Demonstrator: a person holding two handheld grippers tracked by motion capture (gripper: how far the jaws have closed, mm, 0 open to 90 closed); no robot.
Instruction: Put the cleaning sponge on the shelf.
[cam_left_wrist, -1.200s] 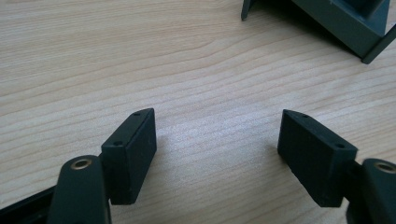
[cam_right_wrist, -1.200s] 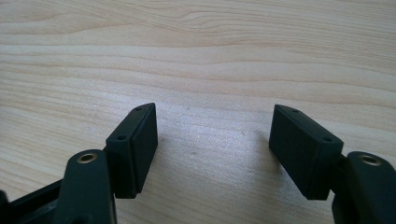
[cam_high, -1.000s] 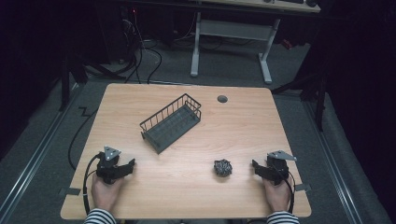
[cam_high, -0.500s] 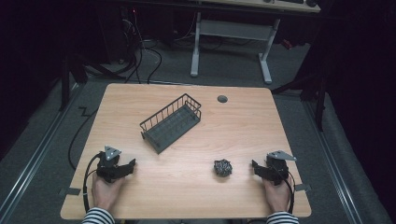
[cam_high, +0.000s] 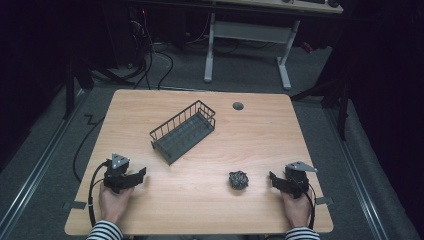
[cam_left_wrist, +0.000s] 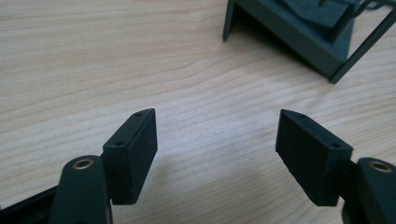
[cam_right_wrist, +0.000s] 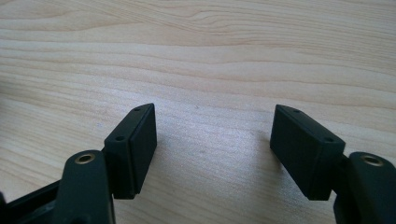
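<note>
High view: both the left gripper (cam_high: 138, 176) and right gripper (cam_high: 274, 179) rest with jaws apart on a wooden table (cam_high: 260, 135), flanking a wire basket (cam_high: 183, 131) and a dark ball (cam_high: 238, 180).

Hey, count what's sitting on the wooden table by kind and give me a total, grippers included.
Dark grey wire basket: 1
Small dark crumpled scrubber-like ball: 1
Black two-jaw grippers, left gripper and right gripper: 2
Total: 4
</note>
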